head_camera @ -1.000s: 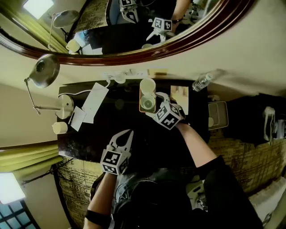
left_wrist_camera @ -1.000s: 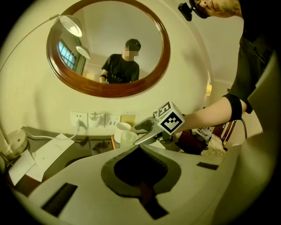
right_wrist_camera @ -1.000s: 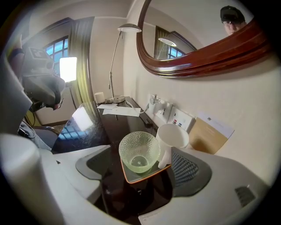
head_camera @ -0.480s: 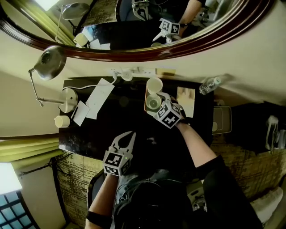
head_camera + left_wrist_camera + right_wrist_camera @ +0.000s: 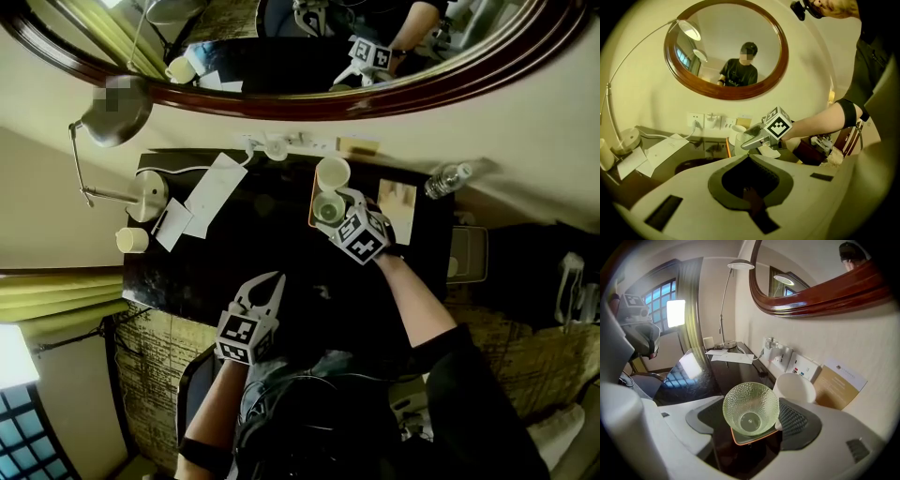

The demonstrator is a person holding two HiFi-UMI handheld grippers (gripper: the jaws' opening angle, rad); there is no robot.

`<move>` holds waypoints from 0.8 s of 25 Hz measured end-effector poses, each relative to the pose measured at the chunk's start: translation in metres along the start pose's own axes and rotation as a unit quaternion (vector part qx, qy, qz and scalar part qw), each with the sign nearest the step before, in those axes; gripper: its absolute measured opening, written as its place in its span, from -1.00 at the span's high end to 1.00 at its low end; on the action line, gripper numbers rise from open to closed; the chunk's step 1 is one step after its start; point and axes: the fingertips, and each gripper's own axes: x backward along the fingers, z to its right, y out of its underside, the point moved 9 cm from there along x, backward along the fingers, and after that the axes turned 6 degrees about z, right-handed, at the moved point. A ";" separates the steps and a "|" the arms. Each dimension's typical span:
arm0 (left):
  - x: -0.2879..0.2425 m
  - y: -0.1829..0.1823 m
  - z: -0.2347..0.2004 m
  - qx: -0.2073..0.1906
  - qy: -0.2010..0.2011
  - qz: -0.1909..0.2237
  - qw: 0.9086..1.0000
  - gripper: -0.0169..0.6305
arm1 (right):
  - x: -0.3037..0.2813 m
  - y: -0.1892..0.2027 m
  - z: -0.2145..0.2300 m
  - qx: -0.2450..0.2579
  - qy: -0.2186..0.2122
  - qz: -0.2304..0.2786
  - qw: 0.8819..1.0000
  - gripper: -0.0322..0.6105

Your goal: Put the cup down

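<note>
A green dimpled glass cup [image 5: 751, 414] stands upright on a small orange-rimmed tray [image 5: 740, 439] at the back of the dark desk, beside a white cup [image 5: 794, 387]. My right gripper [image 5: 751, 425] straddles the glass; its jaws have just been closing, and both pads now lie against the glass's sides. The head view shows that gripper [image 5: 336, 199] at the glass cup [image 5: 326, 212] on the tray [image 5: 312, 199]. My left gripper [image 5: 267, 279] is shut and empty, near the desk's front edge; its own view shows its tips [image 5: 749, 157] joined.
A desk lamp's base [image 5: 148, 192], papers [image 5: 211, 192] and a small pale cup [image 5: 131, 240] lie at the left. Wall sockets [image 5: 281, 145] and a card [image 5: 398, 202] are behind the tray. A water bottle [image 5: 445, 178] lies at the right end. A mirror hangs above.
The right gripper has stayed at the glass cup on the tray while its jaws drew in round it. The left gripper has barely shifted. The head camera has moved a little.
</note>
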 end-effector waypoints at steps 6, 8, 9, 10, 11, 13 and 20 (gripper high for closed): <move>0.005 0.006 -0.001 0.006 -0.005 0.003 1.000 0.94 | 0.005 -0.002 -0.010 0.018 -0.013 0.008 1.000 -0.25; 0.007 0.007 -0.001 0.008 -0.008 0.005 1.000 0.94 | 0.009 -0.005 -0.013 0.027 -0.018 0.010 0.999 -0.25; 0.008 0.007 -0.001 0.008 -0.010 0.005 1.000 0.94 | 0.011 -0.007 -0.016 0.030 -0.019 0.013 0.999 -0.25; 0.010 0.008 -0.001 0.009 -0.011 0.006 1.000 0.94 | 0.013 -0.008 -0.020 0.033 -0.023 0.016 0.999 -0.25; 0.012 0.008 -0.001 0.009 -0.013 0.007 1.000 0.94 | 0.014 -0.010 -0.024 0.035 -0.028 0.017 0.999 -0.25; 0.017 0.008 0.000 0.010 -0.018 0.009 1.000 0.94 | 0.015 -0.012 -0.036 0.041 -0.042 0.021 0.998 -0.25; 0.037 0.013 0.000 0.015 -0.036 0.015 0.999 0.94 | 0.002 -0.018 -0.092 0.068 -0.111 0.027 0.991 -0.25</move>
